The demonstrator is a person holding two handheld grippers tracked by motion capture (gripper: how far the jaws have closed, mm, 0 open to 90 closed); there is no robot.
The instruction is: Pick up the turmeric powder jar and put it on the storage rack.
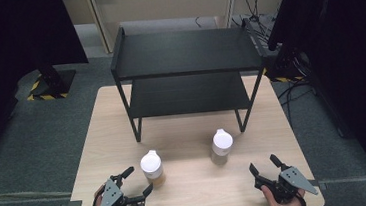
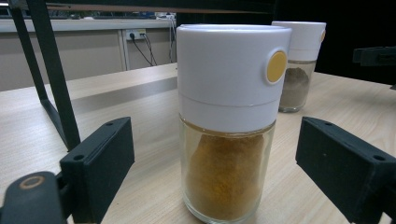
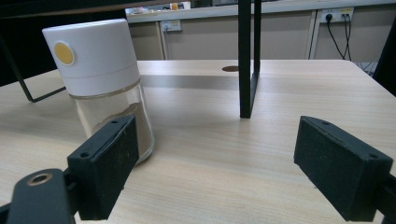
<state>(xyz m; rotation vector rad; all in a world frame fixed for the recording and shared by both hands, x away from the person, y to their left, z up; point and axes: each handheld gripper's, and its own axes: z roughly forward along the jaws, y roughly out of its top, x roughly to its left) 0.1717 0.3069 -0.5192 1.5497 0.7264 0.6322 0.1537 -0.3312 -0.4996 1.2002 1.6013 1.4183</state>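
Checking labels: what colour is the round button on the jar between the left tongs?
Yellow, on the white cap of the jar; clearest in the left gripper view.

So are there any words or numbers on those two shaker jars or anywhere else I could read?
No readable text: there are none.
Jar with orange-brown powder: plain white cap, just a blank yellow round button.
Jar with pale powder: also only a blank yellow button.
Black two-tier shelf and wooden table: no labels.
Yellow-black striped floor marking: a pattern, no letters.
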